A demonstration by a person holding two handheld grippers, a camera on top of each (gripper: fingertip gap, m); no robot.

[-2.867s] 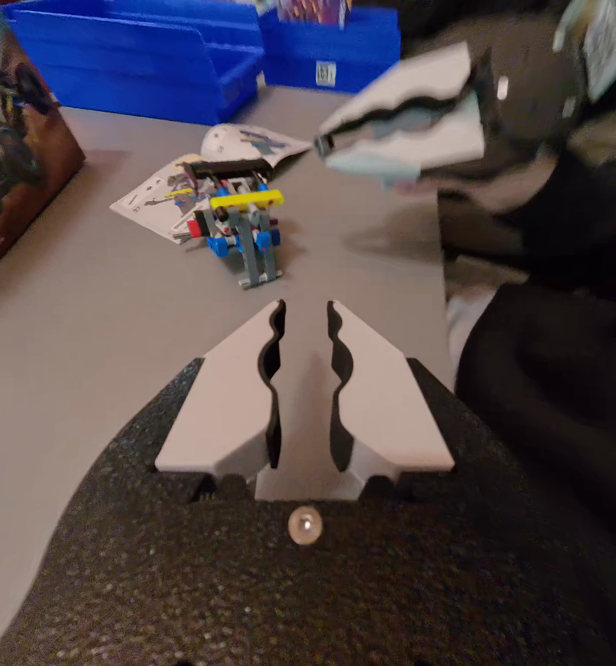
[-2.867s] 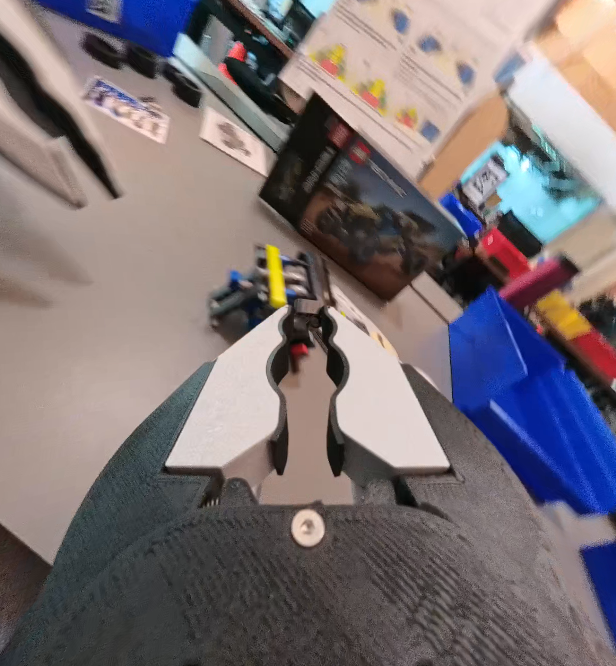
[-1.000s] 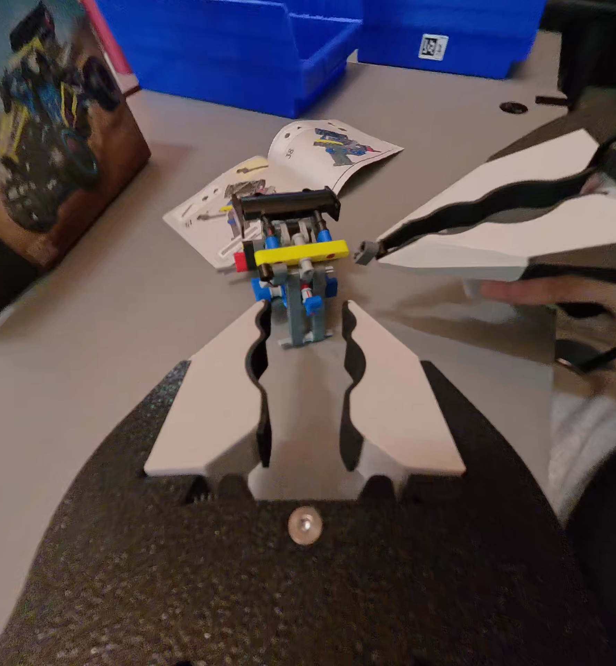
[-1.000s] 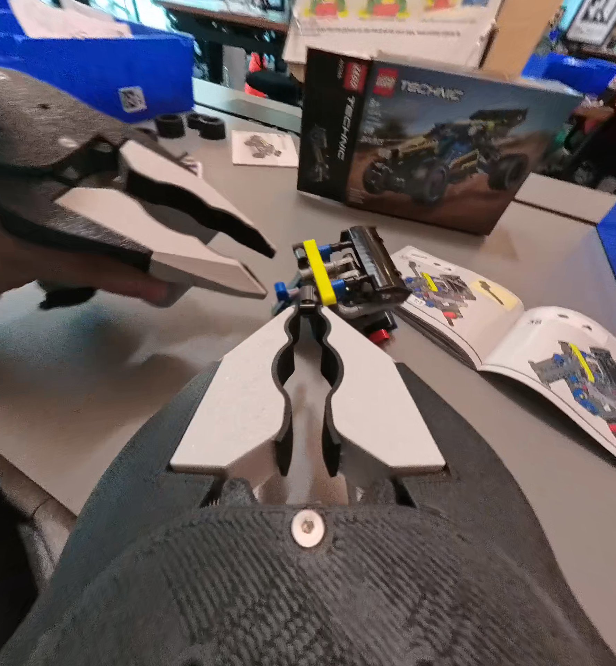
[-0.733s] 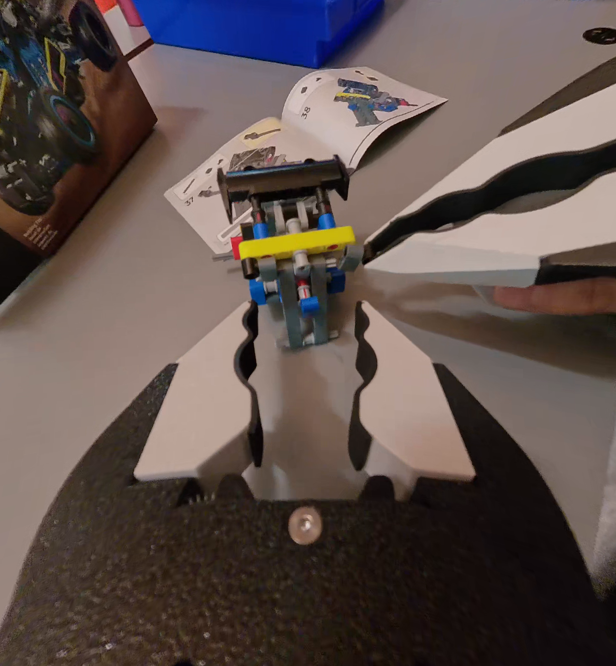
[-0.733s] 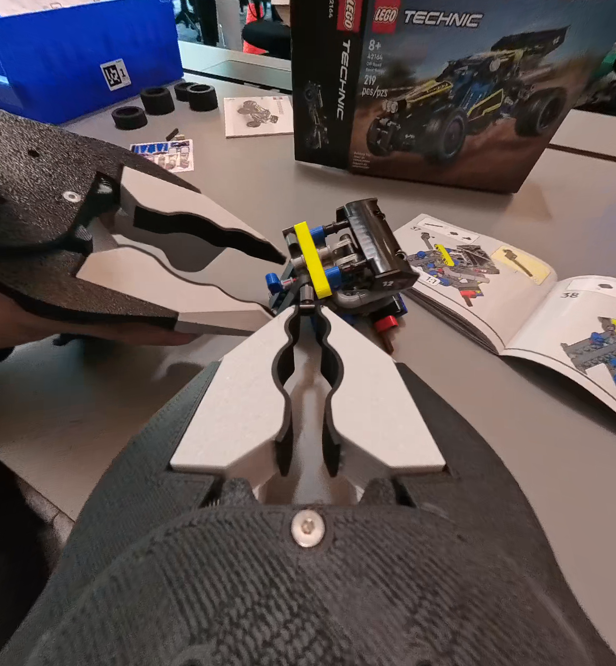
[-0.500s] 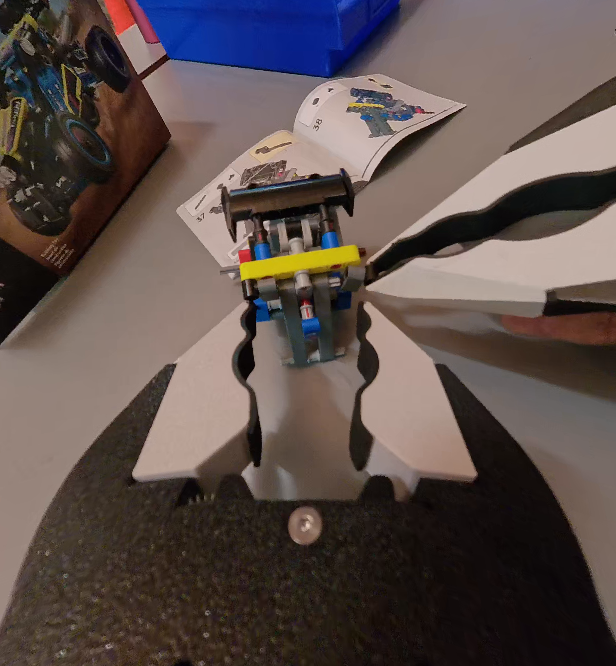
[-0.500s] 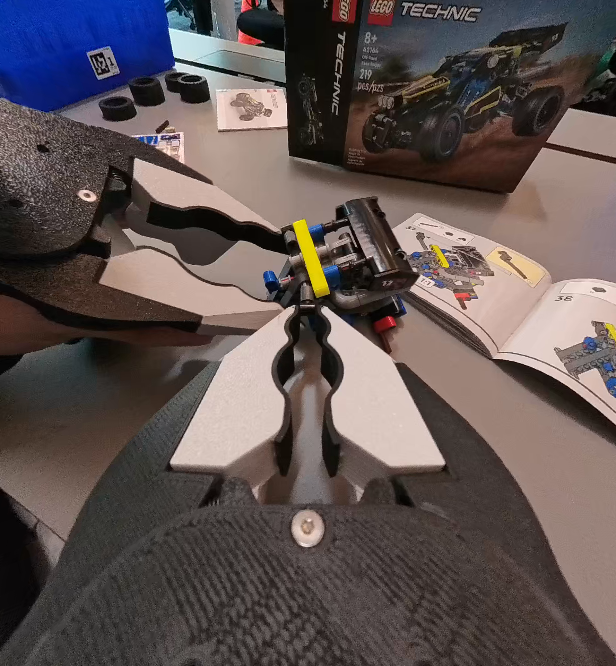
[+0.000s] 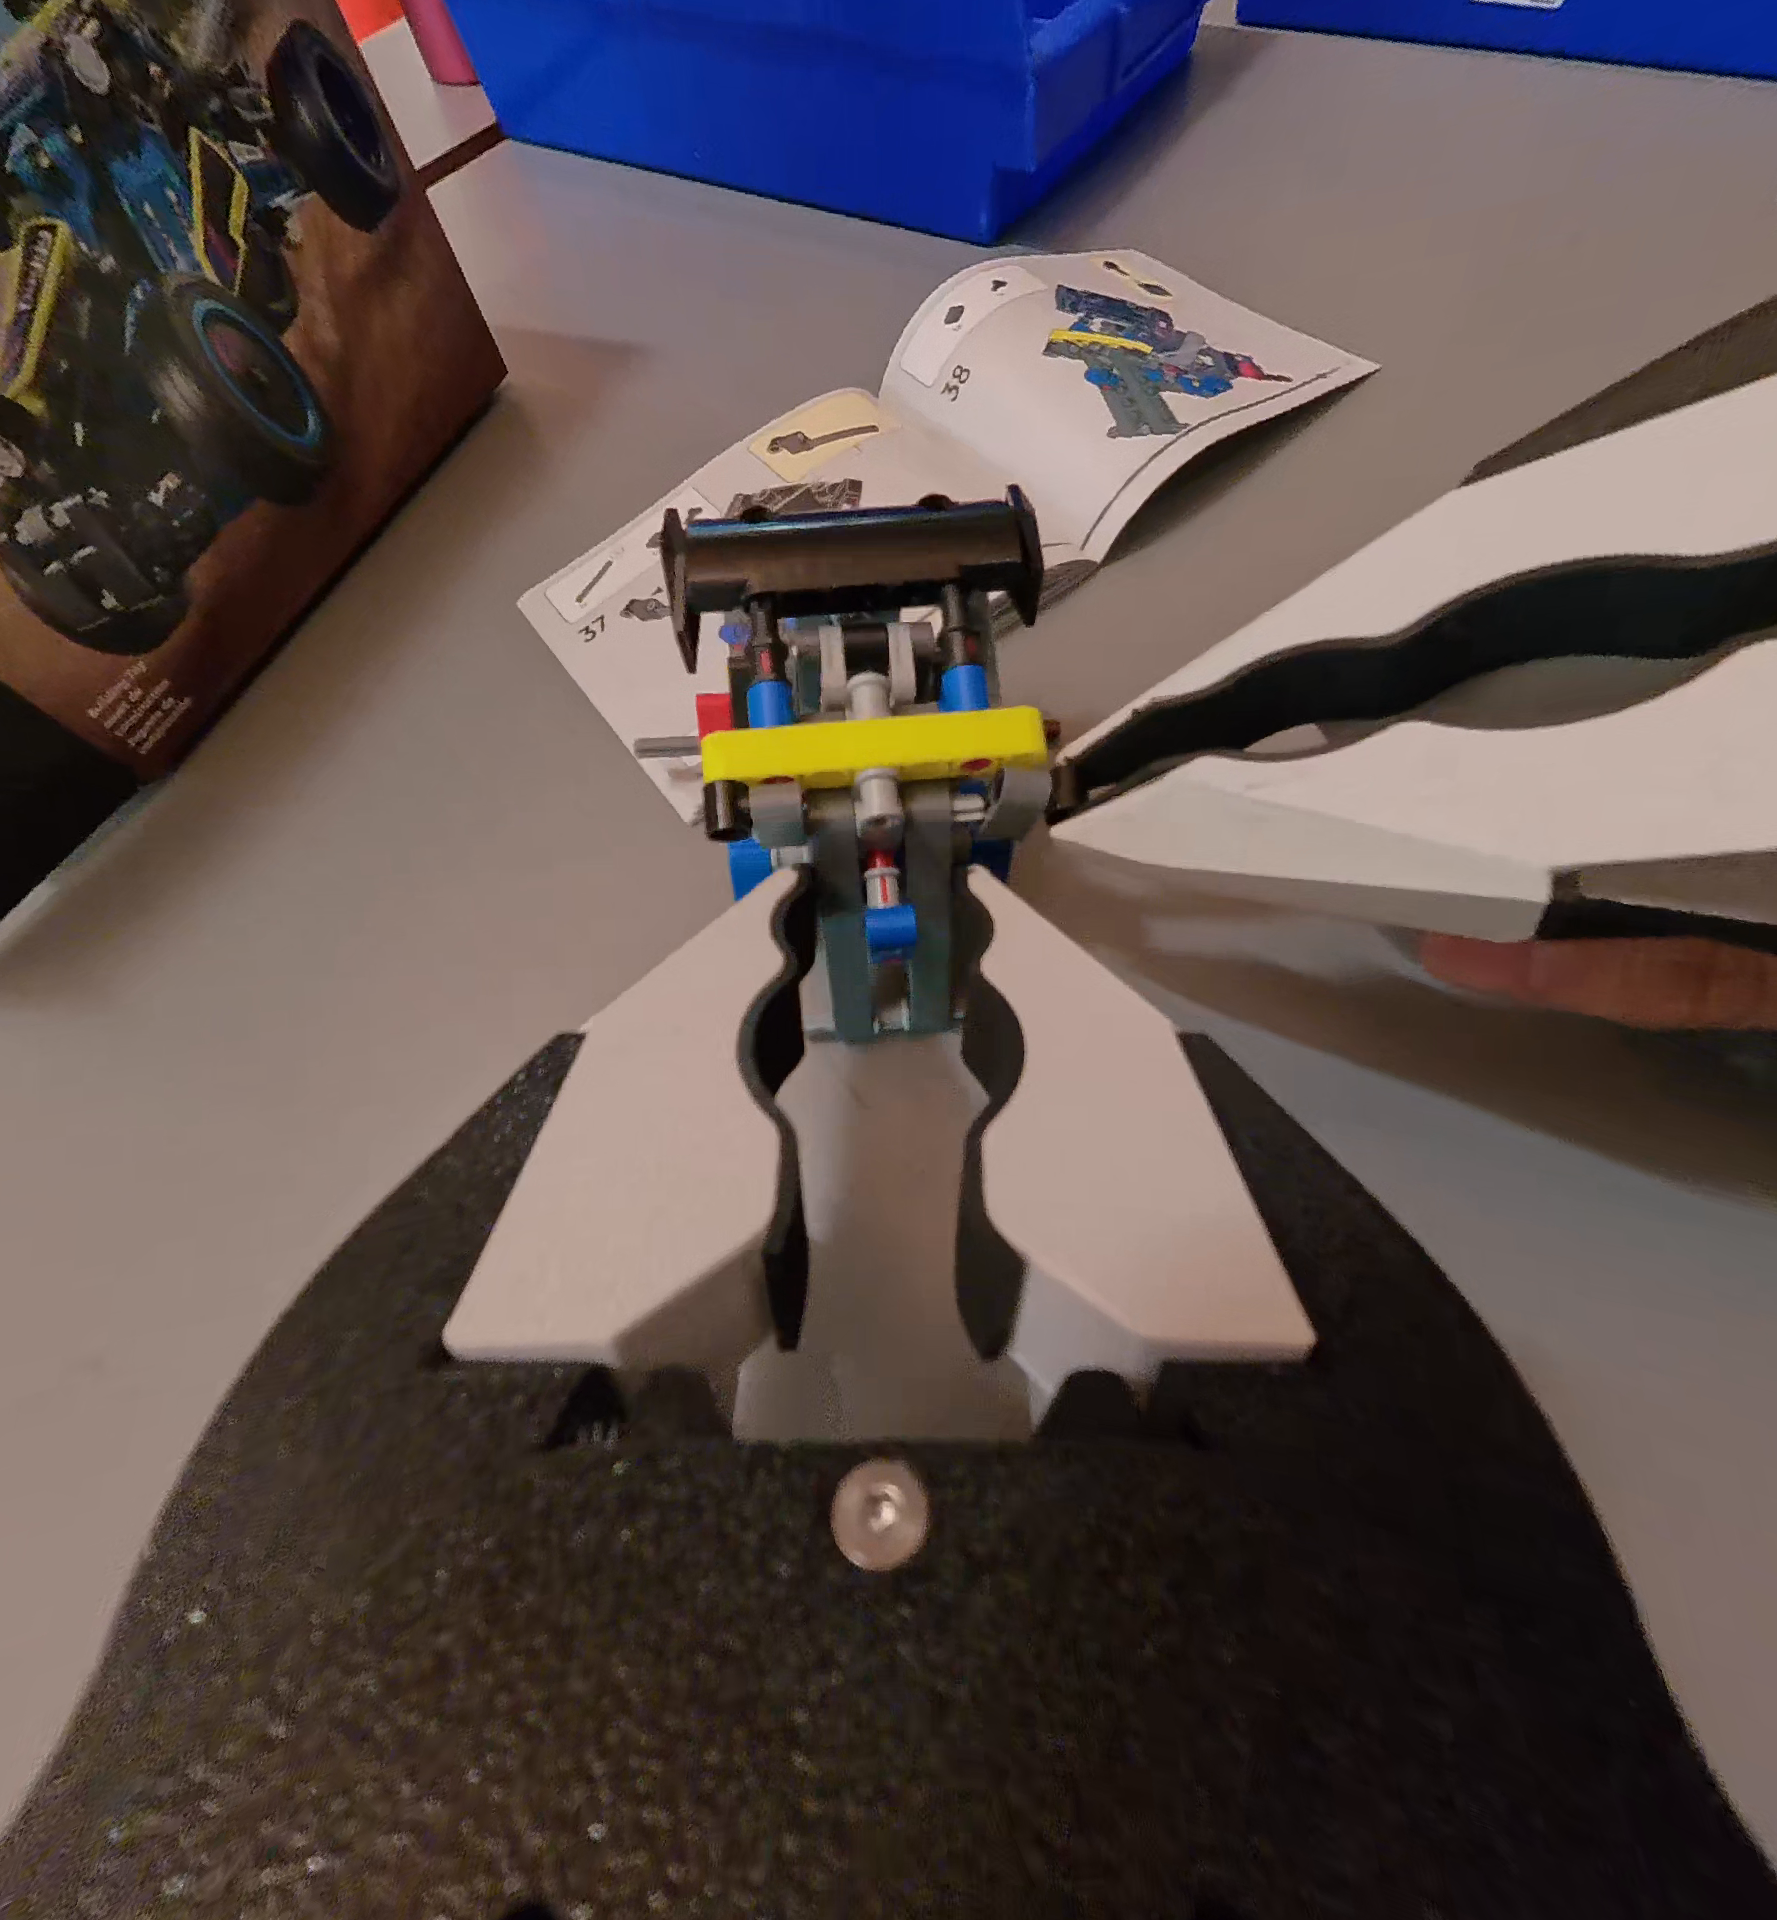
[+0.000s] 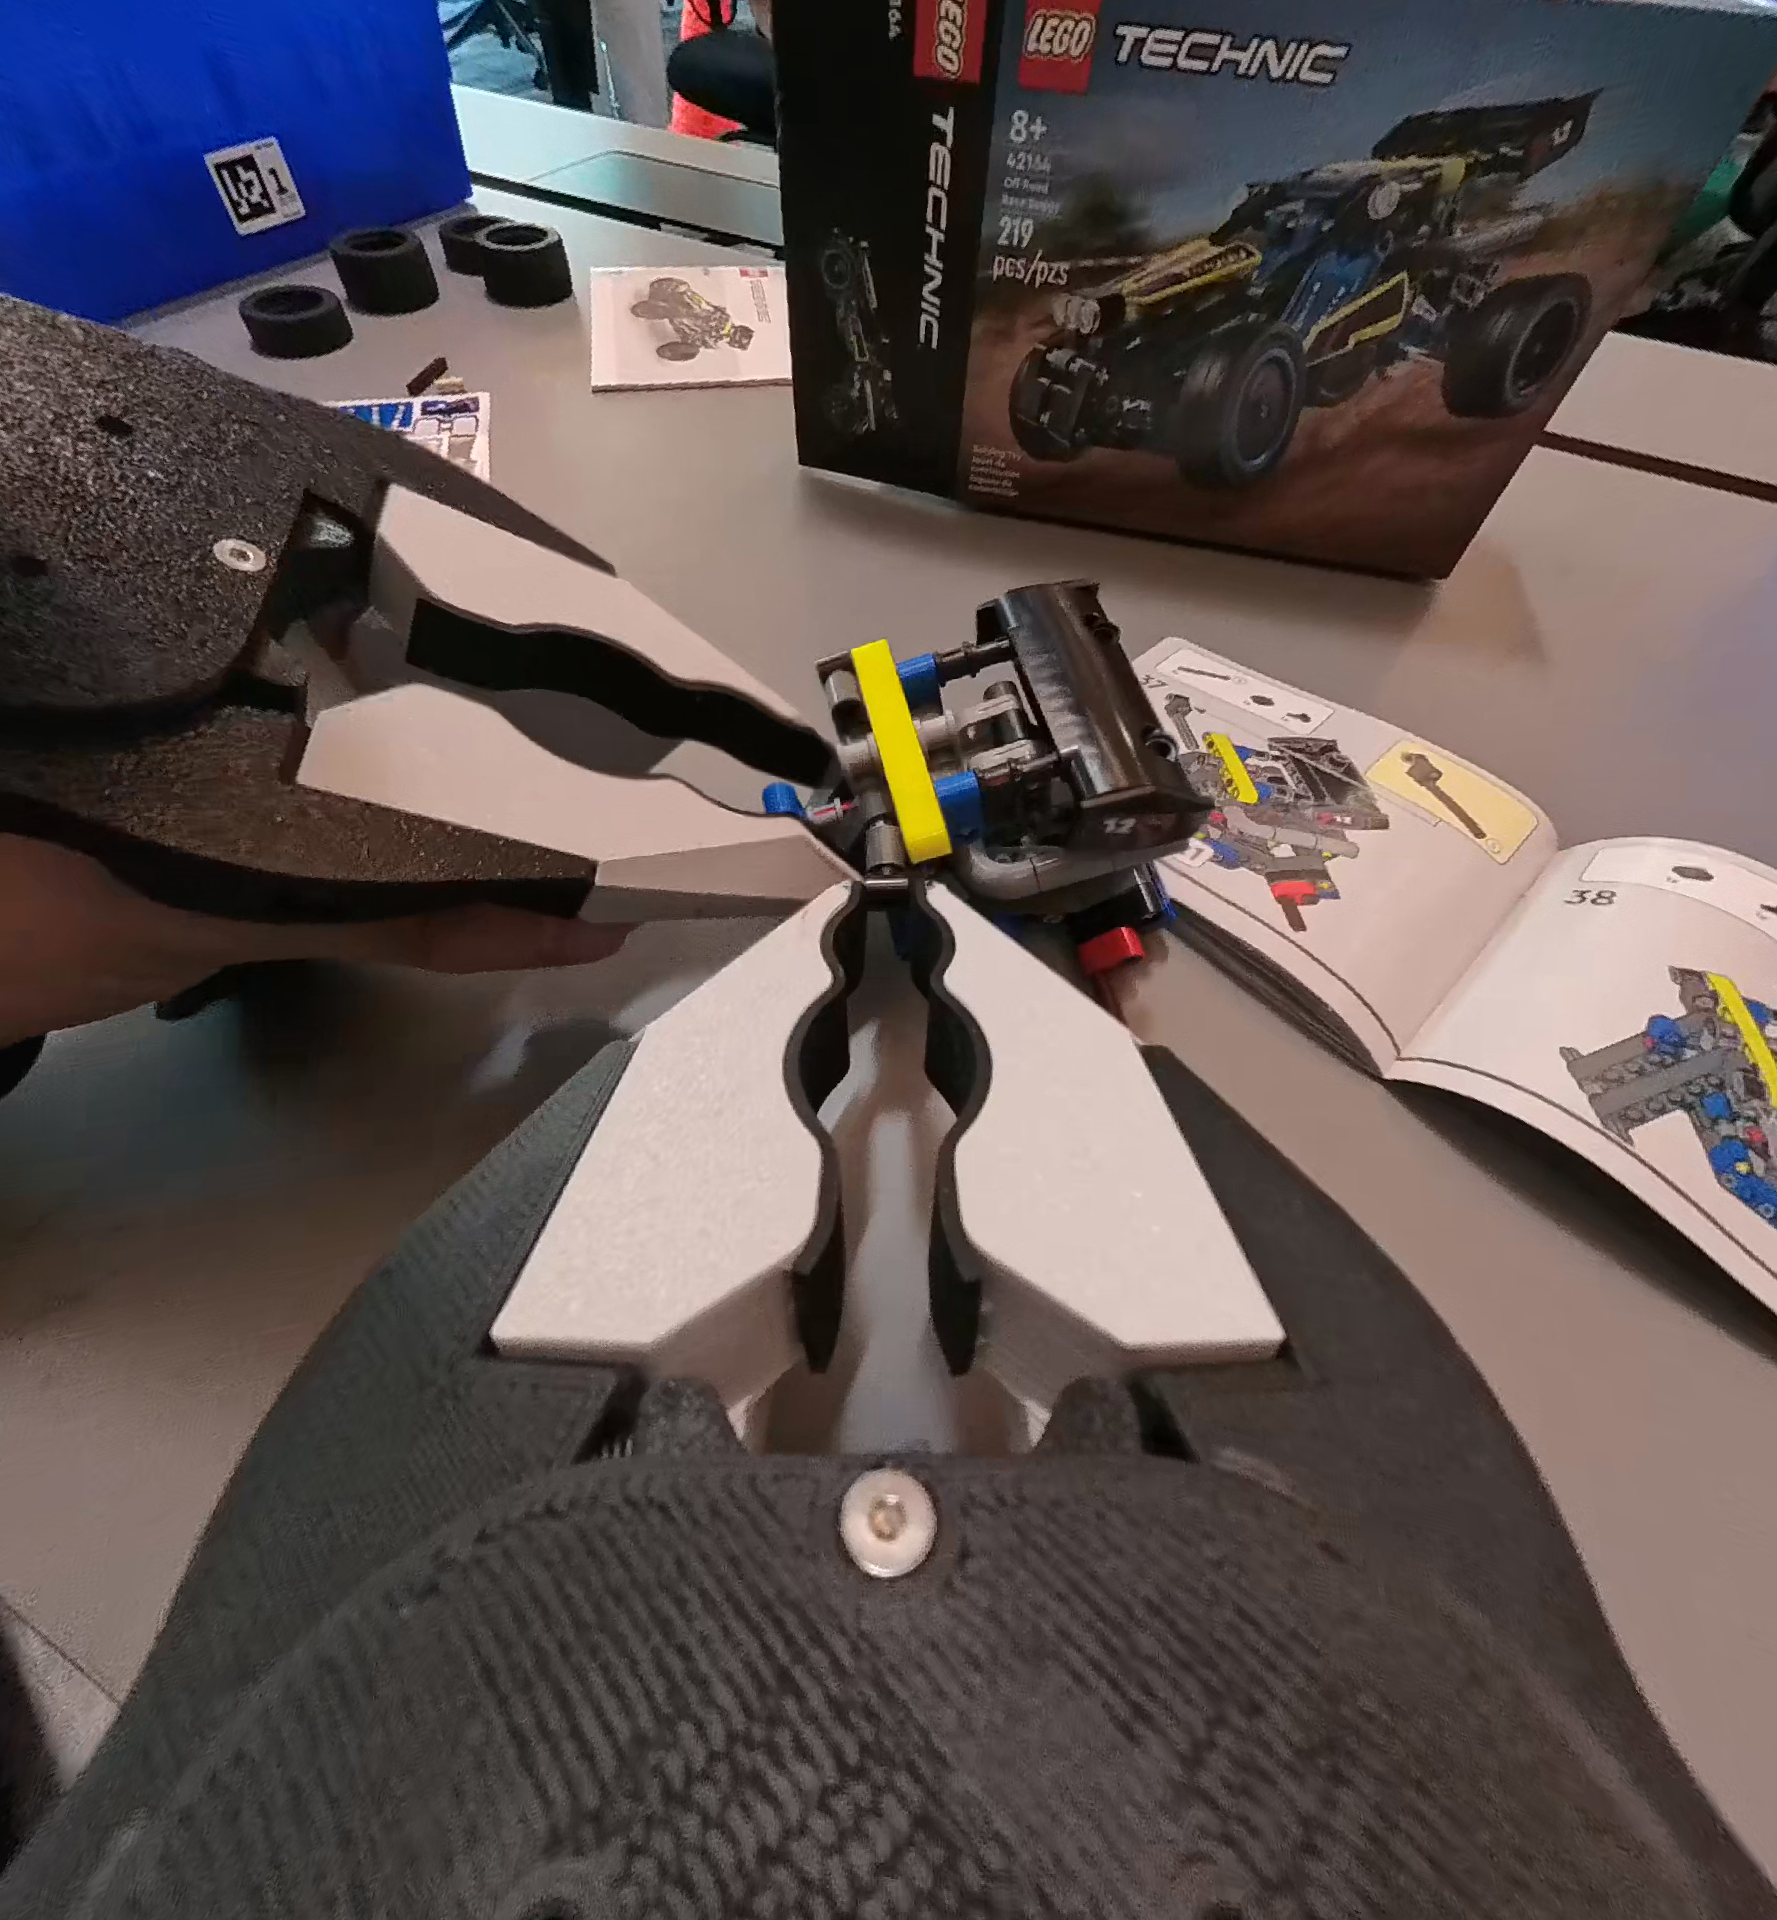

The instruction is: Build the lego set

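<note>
open booklet [image 10: 1486, 935] behind brick model [image 10: 1009, 769]

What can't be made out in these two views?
- Right gripper tips: the small black part there is too small to identify in the right wrist view.
- Model underside: hidden by its own frame in both views.
- Left gripper pad contact with the grey frame: in shadow, left wrist view.
- Booklet: cut off by the right edge, right wrist view.
- Box: cut off by the left edge, blurred, left wrist view.
</note>
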